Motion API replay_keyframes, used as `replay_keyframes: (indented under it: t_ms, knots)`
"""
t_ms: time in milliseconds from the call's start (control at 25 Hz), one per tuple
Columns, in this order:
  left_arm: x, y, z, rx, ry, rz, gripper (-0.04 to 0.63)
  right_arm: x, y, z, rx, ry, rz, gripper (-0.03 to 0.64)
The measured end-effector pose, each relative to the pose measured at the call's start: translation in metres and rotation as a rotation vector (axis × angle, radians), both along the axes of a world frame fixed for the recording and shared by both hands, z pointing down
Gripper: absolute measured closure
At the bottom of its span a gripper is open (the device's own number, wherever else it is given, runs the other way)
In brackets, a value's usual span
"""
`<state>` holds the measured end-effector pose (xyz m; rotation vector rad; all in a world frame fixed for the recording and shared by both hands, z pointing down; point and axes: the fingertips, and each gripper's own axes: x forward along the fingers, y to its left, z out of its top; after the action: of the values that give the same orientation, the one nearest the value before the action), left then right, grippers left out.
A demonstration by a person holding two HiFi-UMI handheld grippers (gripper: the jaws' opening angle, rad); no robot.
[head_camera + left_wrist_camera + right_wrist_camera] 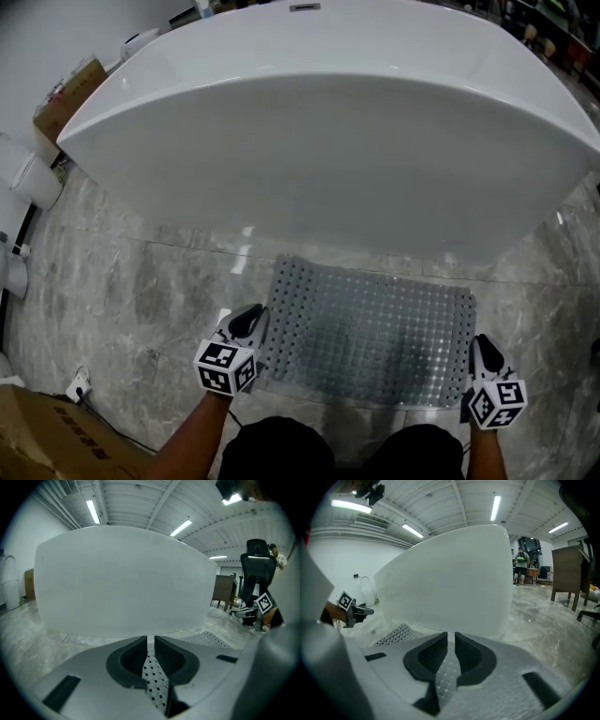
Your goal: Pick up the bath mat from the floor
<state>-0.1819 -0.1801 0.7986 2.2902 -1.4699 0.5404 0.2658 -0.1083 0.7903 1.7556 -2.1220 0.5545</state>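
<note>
A grey translucent bath mat (375, 333) with rows of small holes lies flat on the marble floor in front of a white bathtub (328, 141). My left gripper (255, 323) is at the mat's near left corner. In the left gripper view the jaws (150, 641) are shut on a strip of the perforated mat (154, 681). My right gripper (483, 352) is at the mat's near right corner. Its jaws (451, 641) stand nearly together with the mat's edge (445, 677) pinched between them.
The tub's curved wall rises just beyond the mat. A toilet (33, 178) and a cardboard box (66, 94) stand at the left, another box (47, 441) at the near left. An office chair (257, 573) and a wooden cabinet (567, 573) stand further off.
</note>
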Motion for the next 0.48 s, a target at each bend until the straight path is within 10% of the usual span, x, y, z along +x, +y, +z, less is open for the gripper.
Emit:
replay_keyframes:
  t_ms: [480]
  knots:
    - [-0.007,-0.003,0.09,-0.177,-0.022,-0.007,0.378,0.016,-0.002,0.095,-0.16,0.014,-0.023,0.429]
